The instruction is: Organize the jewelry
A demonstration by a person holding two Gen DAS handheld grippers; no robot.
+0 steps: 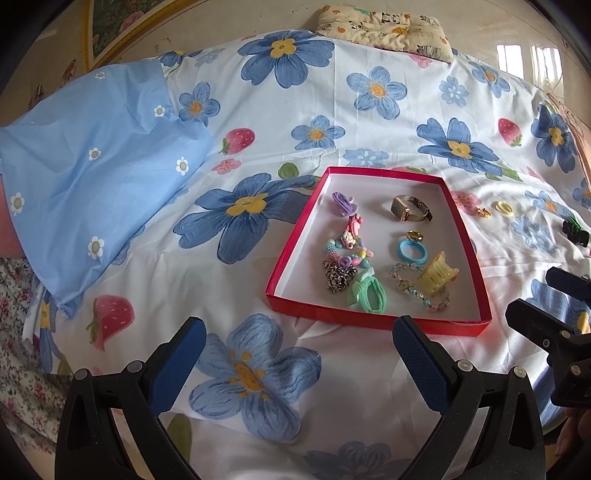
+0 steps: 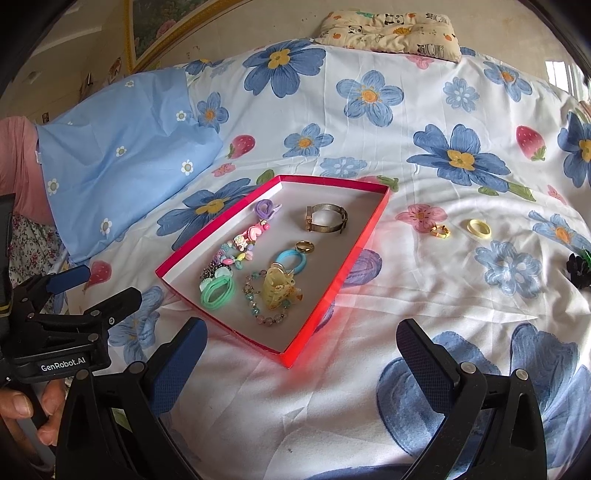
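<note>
A red tray [image 1: 291, 236] [image 2: 364, 236] lies on the flowered bedsheet. It holds a gold watch [image 1: 408, 209] [image 2: 327, 218], a yellow claw clip [image 1: 437, 274] [image 2: 277, 288], a blue hair tie [image 1: 413, 251], a green hair tie [image 2: 218, 291], a bead bracelet and several small charms. On the sheet to the tray's right lie a gold earring [image 2: 440, 231] [image 1: 484, 212], a pale yellow ring [image 2: 479, 227] [image 1: 504, 208] and a black-green clip [image 2: 578, 267] [image 1: 574, 227]. My left gripper [image 1: 299, 343] is open and empty just before the tray. My right gripper [image 2: 301, 347] is open and empty at the tray's near corner.
A light blue pillow [image 1: 96, 166] lies at the left. A patterned cushion [image 2: 391, 31] sits at the bed's far edge. A framed picture [image 2: 166, 26] hangs behind. The right gripper's body shows at the right edge of the left wrist view [image 1: 554, 332].
</note>
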